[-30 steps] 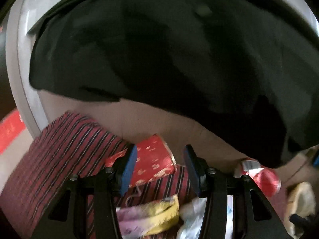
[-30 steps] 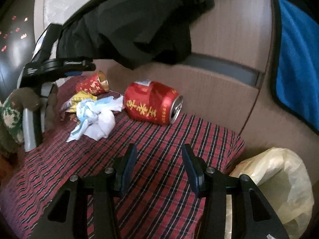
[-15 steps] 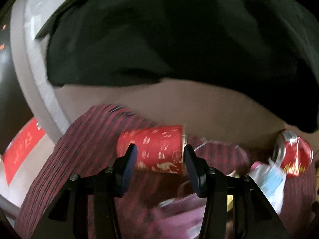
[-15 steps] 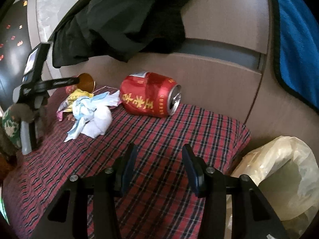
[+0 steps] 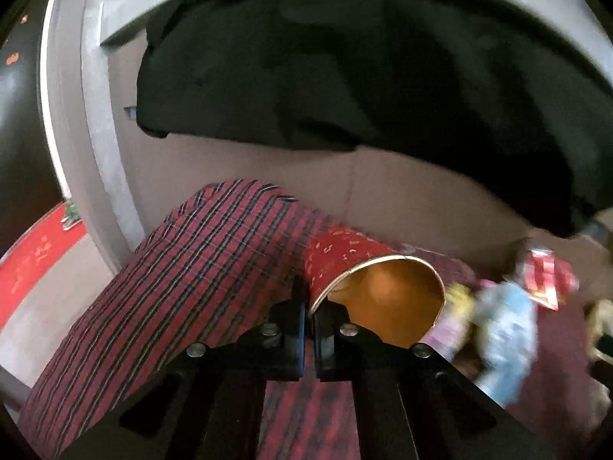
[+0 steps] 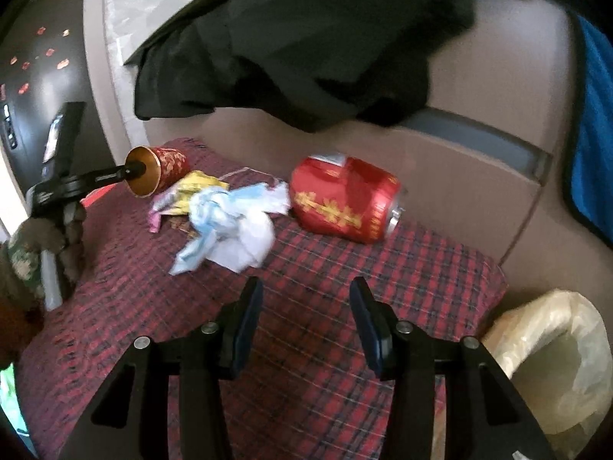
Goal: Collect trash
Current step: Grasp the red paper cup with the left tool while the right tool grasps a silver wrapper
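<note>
My left gripper (image 5: 309,299) is shut on the rim of a red paper cup (image 5: 345,257) with a gold inside, lying mouth toward the camera on the red plaid cushion (image 5: 214,268). The right wrist view shows that cup (image 6: 164,166) pinched by the left gripper (image 6: 132,170). Beside it lie a yellow-pink wrapper (image 6: 184,195), crumpled white-blue tissue (image 6: 233,226) and a dented red can (image 6: 341,201) on its side. My right gripper (image 6: 304,322) is open and empty above the cushion (image 6: 306,364), short of the can.
A bin lined with a yellowish plastic bag (image 6: 551,356) stands at the lower right beside the cushion. A black garment (image 6: 306,57) hangs over the brown sofa back (image 6: 479,191). A blue towel (image 6: 594,134) hangs at the right.
My left gripper has closed on the rim of the red paper cup and turned so the cup's mouth faces the camera. My right gripper has stayed open, shifting slightly.
</note>
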A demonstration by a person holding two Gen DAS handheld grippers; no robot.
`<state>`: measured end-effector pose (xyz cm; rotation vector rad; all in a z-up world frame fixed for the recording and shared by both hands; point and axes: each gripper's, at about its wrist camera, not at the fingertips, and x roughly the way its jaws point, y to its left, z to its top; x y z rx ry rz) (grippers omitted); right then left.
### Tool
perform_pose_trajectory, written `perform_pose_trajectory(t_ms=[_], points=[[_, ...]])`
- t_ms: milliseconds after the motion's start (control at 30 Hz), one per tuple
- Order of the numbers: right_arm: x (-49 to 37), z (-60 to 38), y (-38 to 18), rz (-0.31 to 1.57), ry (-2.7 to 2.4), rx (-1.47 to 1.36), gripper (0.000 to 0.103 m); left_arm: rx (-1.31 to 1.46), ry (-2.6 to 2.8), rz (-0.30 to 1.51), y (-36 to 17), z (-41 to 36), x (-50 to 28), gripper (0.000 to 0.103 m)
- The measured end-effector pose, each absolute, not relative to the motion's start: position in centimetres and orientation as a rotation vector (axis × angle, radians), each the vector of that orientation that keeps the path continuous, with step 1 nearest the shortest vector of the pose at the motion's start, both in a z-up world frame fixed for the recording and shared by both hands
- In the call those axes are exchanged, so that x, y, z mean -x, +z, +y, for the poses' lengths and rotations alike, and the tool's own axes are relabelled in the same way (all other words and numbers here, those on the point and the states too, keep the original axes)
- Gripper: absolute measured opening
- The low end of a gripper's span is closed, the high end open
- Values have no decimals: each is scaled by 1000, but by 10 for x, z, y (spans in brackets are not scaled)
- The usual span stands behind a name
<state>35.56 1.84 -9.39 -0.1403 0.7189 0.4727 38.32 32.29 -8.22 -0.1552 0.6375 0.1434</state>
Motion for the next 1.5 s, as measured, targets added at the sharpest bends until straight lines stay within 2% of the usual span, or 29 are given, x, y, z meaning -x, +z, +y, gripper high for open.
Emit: perform_pose_trajectory(t_ms=[200,367,533,733,833,900,1167,1367,1500], points=[[-365,69,-86,710,567,171,45,189,66,653,-70,317,-322,3],[-379,123,-88,706,611,226,45,258,60,688,-80,338,-281,3],[-409,170,-84,725,617,148,44,311,77,679,-91,364,-259,3],[-470,217,-105,891,580,101,44,362,76,655,-97,382,-244,3],[-462,214,-118,962,645,129,41,406,57,642,-98,388,-240,3],[-445,206,-115,943,672,183,40,434,35,644,-100,390,-237,3],[-389,126,-104,1016,650,205,35,450,-40,615,-90,368,-234,3],[-354,92,-84,875,630,273,39,421,-51,606,-81,353,-234,3],[-343,105,-71,799,701,337,42,412,-35,607,-79,352,-234,3]])
